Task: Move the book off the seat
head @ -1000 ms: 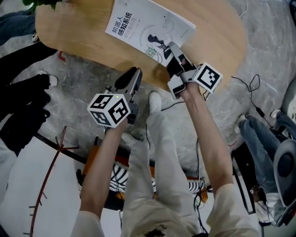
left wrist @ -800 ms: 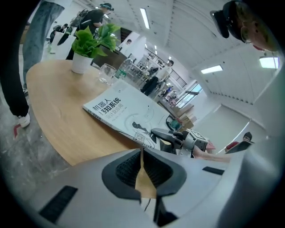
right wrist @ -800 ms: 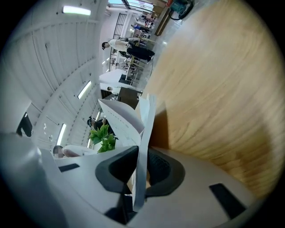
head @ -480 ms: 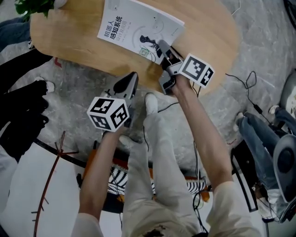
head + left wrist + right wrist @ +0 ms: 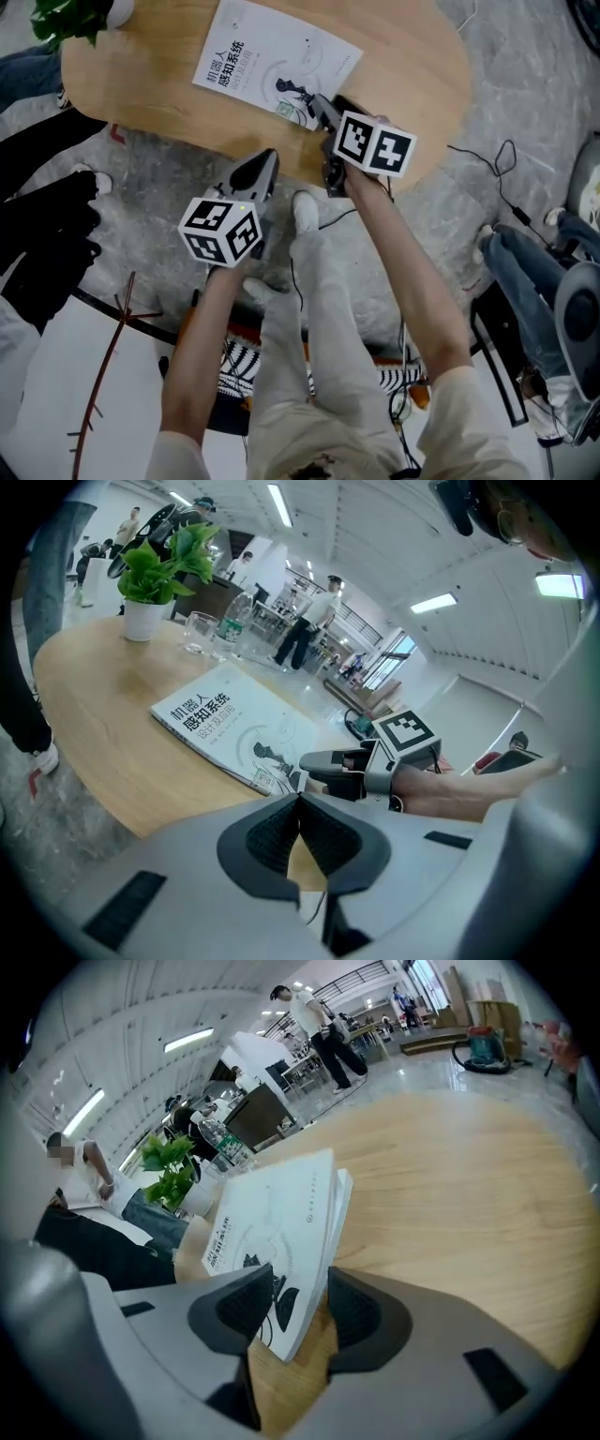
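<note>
Light wood forms the oval table point(image 5: 169, 103), which fills the upper part of the head view. The book point(image 5: 272, 58), white-covered with dark printed characters and a small dark figure on the front, lies flat on this tabletop, with its printed cover up. The right gripper point(image 5: 321, 108) is at the corner of the book nearest the person, with its marker cube point(image 5: 375, 145) just behind the jaws. In the right gripper view the two jaws stand apart and the book's corner point(image 5: 281, 1241) sits in the gap between them. The left pad overlaps the cover and a clear gap shows on the other side, so the jaws are not clamped on the book. The left gripper point(image 5: 255, 178) is held at the table's near edge, beside the right gripper and apart from the book, with its own marker cube point(image 5: 222, 230) toward the person. In the left gripper view its jaws are closed pad against pad, with nothing between them. A potted plant point(image 5: 155, 560) in a white pot stands at the far end of the table, and a glass point(image 5: 197, 630) and a clear bottle point(image 5: 234, 628) stand near it. The floor point(image 5: 525, 84) around the table is grey.
</note>
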### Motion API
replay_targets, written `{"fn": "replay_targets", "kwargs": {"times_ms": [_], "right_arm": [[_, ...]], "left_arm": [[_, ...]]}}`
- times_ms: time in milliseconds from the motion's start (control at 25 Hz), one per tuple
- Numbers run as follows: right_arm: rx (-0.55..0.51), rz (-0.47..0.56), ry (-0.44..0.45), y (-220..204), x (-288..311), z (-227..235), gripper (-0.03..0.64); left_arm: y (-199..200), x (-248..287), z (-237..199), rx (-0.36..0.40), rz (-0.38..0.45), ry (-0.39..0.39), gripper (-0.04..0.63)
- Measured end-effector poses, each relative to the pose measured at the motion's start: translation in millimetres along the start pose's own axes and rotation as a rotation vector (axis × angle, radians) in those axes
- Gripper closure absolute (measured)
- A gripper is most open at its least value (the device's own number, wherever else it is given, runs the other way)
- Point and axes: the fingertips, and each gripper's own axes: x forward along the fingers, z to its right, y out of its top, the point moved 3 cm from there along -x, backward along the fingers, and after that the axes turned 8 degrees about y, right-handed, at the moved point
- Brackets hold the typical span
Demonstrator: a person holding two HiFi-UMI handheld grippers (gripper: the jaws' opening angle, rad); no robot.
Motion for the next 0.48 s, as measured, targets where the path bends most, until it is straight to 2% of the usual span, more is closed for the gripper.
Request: {"fn": "replay_targets", "kwargs": {"times_ms": [160,360,480], "right_arm": [[-0.016,0.003,0.01,0.4,-9.6,-9.7,0.449],[-0.09,-0.009,-0.004,-2.0,-25.4,-26.9,0.454],[-0.173,-0.022,-0.004,-7.4,-36.9,-41.4,0.501]], "left_arm": [[4.7,-5.4,5.1,0.012,-0.002,0.002,0.586],[11.6,-18.7,13.0,0.026,-0.006,0.019,0.586],[17.0,-28.6,17.2,0.03,0.001,0.039,0.586]]}}
